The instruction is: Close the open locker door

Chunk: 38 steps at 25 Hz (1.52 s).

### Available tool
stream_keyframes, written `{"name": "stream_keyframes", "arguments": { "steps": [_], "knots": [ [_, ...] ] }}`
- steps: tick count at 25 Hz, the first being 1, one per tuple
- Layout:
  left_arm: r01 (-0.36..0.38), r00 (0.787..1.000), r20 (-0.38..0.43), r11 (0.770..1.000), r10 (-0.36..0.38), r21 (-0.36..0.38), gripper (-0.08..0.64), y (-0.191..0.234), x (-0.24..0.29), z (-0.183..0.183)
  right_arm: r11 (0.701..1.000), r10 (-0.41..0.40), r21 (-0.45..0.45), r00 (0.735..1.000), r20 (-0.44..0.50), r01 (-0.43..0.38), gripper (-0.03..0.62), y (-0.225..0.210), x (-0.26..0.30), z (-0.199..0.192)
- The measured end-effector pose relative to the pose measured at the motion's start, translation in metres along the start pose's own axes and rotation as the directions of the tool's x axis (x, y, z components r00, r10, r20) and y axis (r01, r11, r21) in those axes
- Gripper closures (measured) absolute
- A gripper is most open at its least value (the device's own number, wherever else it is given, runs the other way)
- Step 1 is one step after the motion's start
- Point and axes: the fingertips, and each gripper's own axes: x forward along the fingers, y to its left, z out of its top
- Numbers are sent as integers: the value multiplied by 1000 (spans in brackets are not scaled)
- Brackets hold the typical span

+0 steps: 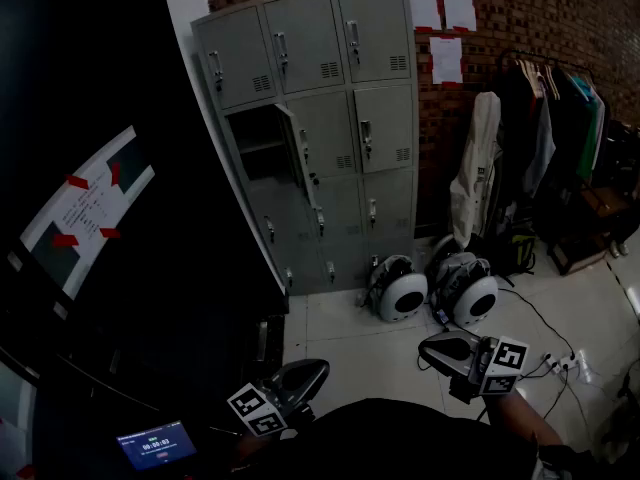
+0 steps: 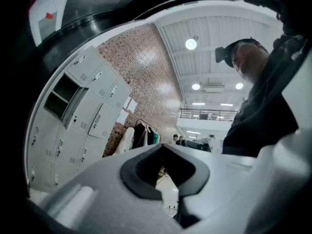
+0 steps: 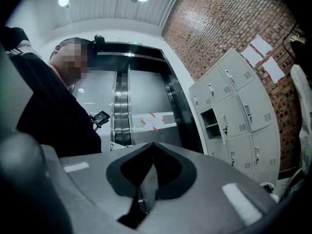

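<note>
A grey locker bank (image 1: 330, 118) stands against the brick wall, some way ahead of me. One door (image 1: 298, 158) in the left column, second row, hangs open and shows a dark compartment (image 1: 255, 148). Both grippers are low near my body, far from the lockers. My left gripper (image 1: 315, 370) and right gripper (image 1: 432, 346) are shut with nothing held. The left gripper view has its shut gripper (image 2: 162, 146) and the open compartment (image 2: 61, 94) at the left. The right gripper view has its shut gripper (image 3: 152, 144) and the open door (image 3: 224, 125) at the right.
Two white round machines (image 1: 405, 293) (image 1: 475, 298) lie on the floor below the lockers. A clothes rack (image 1: 560, 108) and a hanging pale garment (image 1: 475, 168) stand to the right. Cables and a power strip (image 1: 565, 363) cross the tiles. A dark wall (image 1: 120, 218) fills the left.
</note>
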Motion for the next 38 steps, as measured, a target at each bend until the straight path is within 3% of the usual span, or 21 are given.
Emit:
{"name": "stream_keyframes", "arguments": {
  "steps": [14, 20, 27, 33, 38],
  "knots": [
    [-27, 999, -31, 1000, 27, 0, 558, -12, 47, -19, 999, 27, 33, 1000, 6, -27, 586, -33, -40, 0],
    [-48, 998, -41, 999, 47, -12, 557, 4, 56, -22, 997, 27, 70, 1000, 5, -27, 585, -61, -35, -5],
    [-22, 1000, -7, 999, 22, -30, 558, 89, 44, -4, 999, -3, 50, 1000, -19, 4, 586, -105, 35, -10],
    [49, 999, -20, 999, -49, -3, 557, 194, 24, 36, 998, -62, -6, 998, -31, 62, 584, -148, 139, 2],
    [56, 998, -8, 998, -57, -17, 558, 275, 6, 72, 995, -90, -41, 995, -39, 89, 584, -195, 224, 16]
  ]
}}
